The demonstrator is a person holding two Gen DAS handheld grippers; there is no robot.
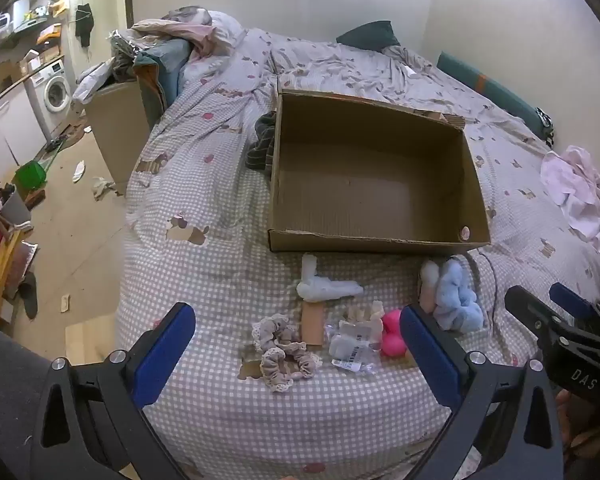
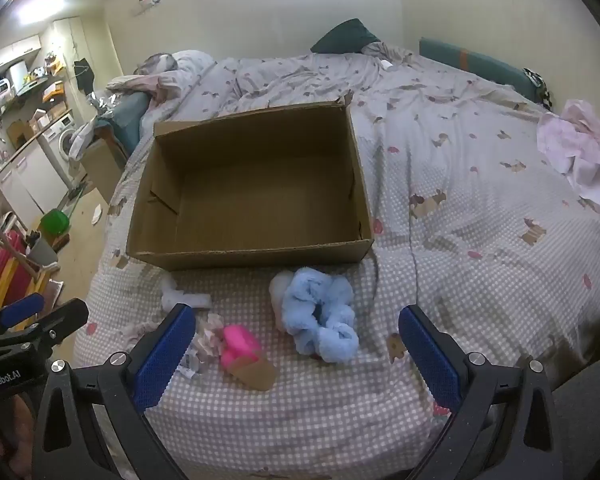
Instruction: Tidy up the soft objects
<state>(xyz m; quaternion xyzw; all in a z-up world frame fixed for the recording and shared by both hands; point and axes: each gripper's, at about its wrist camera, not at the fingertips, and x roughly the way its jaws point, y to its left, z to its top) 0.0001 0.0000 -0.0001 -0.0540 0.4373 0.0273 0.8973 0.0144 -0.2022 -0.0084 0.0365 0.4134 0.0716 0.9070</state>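
An open, empty cardboard box (image 1: 376,236) (image 2: 256,258) sits on the checked bedspread. In front of it lie a beige lace scrunchie (image 1: 284,350), a white cloth bundle (image 1: 326,288) (image 2: 180,298), a pink soft item (image 1: 392,334) (image 2: 238,344), a clear packet with a barcode (image 1: 352,346) and a fluffy blue scrunchie (image 1: 458,298) (image 2: 320,322). My left gripper (image 1: 296,350) is open above the beige scrunchie and the packet. My right gripper (image 2: 296,350) is open just in front of the blue scrunchie, holding nothing. The right gripper also shows at the left wrist view's right edge (image 1: 552,308).
A pink garment (image 1: 580,192) (image 2: 580,156) lies at the bed's right side. A dark striped cloth (image 1: 262,144) sits left of the box. Pillows and piled clothes (image 1: 172,40) are at the bed's head. The cluttered floor with a washing machine (image 1: 54,88) lies left of the bed.
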